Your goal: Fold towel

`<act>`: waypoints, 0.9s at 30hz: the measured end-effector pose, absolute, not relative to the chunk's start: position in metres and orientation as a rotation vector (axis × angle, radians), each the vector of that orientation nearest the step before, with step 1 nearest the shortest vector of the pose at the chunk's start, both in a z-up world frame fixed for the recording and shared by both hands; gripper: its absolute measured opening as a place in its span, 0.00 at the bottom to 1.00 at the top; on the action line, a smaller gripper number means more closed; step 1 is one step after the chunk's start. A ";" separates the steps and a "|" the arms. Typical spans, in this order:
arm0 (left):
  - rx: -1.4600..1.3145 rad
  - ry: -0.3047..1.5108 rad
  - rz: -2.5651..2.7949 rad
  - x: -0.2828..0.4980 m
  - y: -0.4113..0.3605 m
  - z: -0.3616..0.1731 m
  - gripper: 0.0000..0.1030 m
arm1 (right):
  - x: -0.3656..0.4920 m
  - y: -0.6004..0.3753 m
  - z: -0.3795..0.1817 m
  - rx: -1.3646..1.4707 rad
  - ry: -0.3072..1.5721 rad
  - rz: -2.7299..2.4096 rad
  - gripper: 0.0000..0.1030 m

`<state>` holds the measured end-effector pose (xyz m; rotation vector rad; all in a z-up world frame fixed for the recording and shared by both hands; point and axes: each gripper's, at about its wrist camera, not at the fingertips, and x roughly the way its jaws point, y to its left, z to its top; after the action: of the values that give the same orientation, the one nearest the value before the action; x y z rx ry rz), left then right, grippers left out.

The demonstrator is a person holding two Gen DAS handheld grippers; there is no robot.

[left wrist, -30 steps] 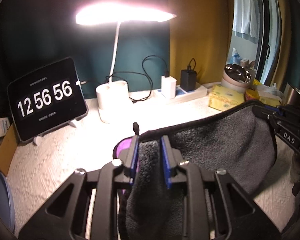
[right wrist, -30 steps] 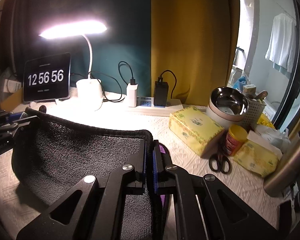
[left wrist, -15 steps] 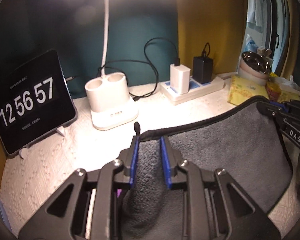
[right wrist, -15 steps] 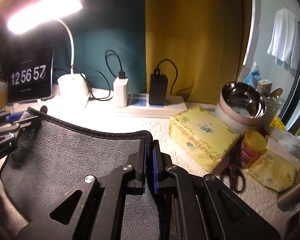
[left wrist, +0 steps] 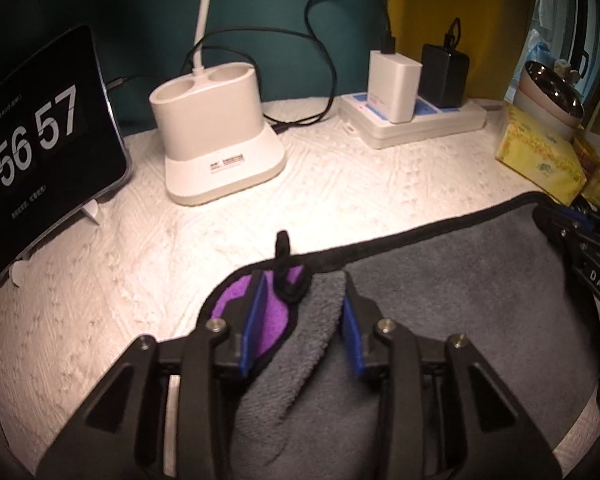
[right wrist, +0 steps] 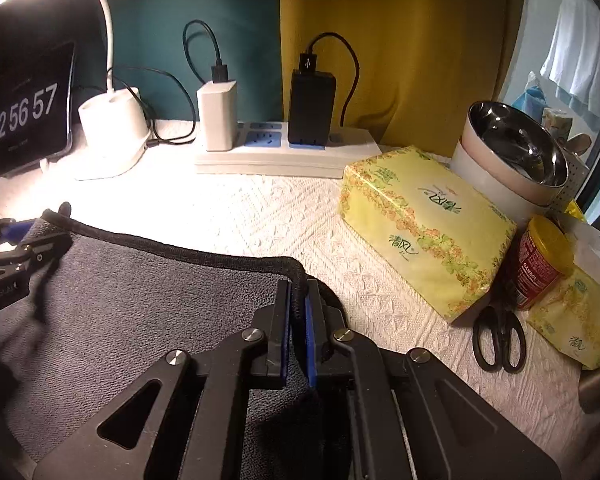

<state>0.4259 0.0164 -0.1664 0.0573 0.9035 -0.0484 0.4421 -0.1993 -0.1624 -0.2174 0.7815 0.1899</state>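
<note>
A grey towel [left wrist: 440, 280] with black trim and a purple underside lies folded on the white tablecloth; it also shows in the right wrist view [right wrist: 140, 292]. My left gripper [left wrist: 302, 284] is open, its blue pads either side of the towel's left corner and its hanging loop. My right gripper [right wrist: 298, 284] is shut on the towel's right corner at the black trim. The right gripper shows at the right edge of the left wrist view [left wrist: 580, 248], and the left gripper at the left edge of the right wrist view [right wrist: 12, 240].
A clock tablet [left wrist: 40, 136], white lamp base [left wrist: 216, 140] and power strip [left wrist: 416, 120] with chargers line the back. A yellow tissue box [right wrist: 424, 224], steel bowl [right wrist: 516, 148], red jar [right wrist: 540, 264] and scissors [right wrist: 498, 340] stand right of the towel.
Both grippers moved forward and down, laying the towel's edge on the table. The left gripper's jaws have opened off the corner; the right stays shut.
</note>
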 end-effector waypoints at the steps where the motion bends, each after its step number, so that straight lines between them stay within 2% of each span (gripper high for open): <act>1: 0.051 0.911 -0.036 0.426 0.018 -0.165 0.54 | 0.443 -0.200 -0.162 -0.215 0.785 0.184 0.10; 2: 0.043 0.916 -0.033 0.427 0.020 -0.164 0.60 | 0.442 -0.200 -0.162 -0.214 0.786 0.175 0.17; 3: 0.030 0.916 -0.039 0.425 0.022 -0.162 0.73 | 0.443 -0.200 -0.162 -0.210 0.785 0.173 0.21; 4: 0.018 0.912 -0.044 0.423 0.024 -0.159 0.78 | 0.442 -0.201 -0.161 -0.205 0.783 0.169 0.30; 5: 0.010 0.905 -0.041 0.421 0.025 -0.155 0.80 | 0.442 -0.202 -0.160 -0.203 0.783 0.164 0.35; 9: 0.006 0.881 -0.039 0.406 0.027 -0.140 0.87 | 0.438 -0.204 -0.154 -0.190 0.771 0.149 0.42; 14: -0.009 0.862 -0.040 0.385 0.029 -0.127 0.89 | 0.423 -0.205 -0.141 -0.179 0.746 0.139 0.48; 27: -0.027 0.760 -0.024 0.320 0.023 -0.085 0.90 | 0.357 -0.204 -0.107 -0.170 0.685 0.174 0.49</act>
<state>0.3204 0.0231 -0.0849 -0.0272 0.7599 -0.0239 0.3569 -0.2040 -0.1068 -0.1700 0.6851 0.1738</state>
